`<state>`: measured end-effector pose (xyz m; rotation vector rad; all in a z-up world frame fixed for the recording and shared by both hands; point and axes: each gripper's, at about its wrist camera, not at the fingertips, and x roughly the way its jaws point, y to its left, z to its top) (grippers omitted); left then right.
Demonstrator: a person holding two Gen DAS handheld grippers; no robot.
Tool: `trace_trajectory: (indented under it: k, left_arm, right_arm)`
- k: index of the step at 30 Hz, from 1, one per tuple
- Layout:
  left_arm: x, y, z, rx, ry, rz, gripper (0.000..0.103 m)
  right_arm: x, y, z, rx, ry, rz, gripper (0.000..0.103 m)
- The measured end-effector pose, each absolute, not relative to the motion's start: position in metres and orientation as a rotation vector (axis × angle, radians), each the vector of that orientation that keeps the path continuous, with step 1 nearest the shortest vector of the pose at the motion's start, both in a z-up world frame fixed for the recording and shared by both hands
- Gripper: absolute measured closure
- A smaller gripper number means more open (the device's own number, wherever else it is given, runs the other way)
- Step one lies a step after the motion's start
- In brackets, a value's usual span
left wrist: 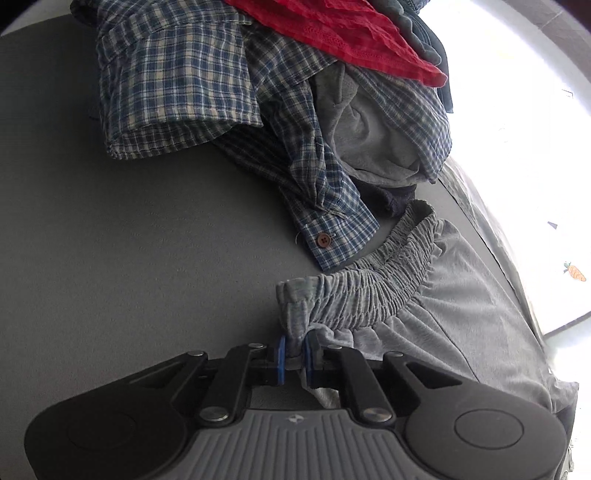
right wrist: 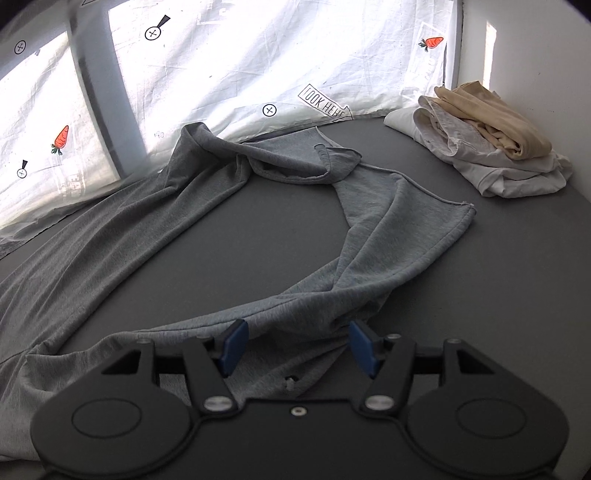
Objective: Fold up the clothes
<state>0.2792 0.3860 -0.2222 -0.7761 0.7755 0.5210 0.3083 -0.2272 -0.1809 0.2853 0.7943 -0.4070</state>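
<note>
1. Grey trousers (right wrist: 177, 206) with a gathered elastic waistband (left wrist: 369, 291), spread on the dark grey table (left wrist: 147, 229); the two legs splay apart, the hems curled and twisted
2. Unfolded heap on the table: blue plaid shirt (left wrist: 177, 85), red garment (left wrist: 332, 26) on top
3. Folded stack in the far corner: tan garment (right wrist: 491, 118) upon white garments (right wrist: 517, 173)

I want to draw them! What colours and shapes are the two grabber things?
Both look alike. The left hand-held gripper and the right hand-held gripper have black linkage arms, silver bolts, round black discs and blue finger pads. The left one has a ribbed grey middle.
</note>
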Motion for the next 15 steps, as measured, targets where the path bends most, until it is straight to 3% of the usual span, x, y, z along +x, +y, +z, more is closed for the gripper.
trace_trajectory:
  k: [9,15]
  left_arm:
    - [0.267,0.426,-0.210,-0.772,0.739,0.566,0.092]
    - [0.275,0.403,-0.228,-0.662,0.823,0.575,0.091]
  right_arm:
    - [0.283,-0.230,-0.194,0.378,0.782,-0.468,0.041]
    - [0.263,-0.250,-0.196,0.423,0.786,-0.520,0.042]
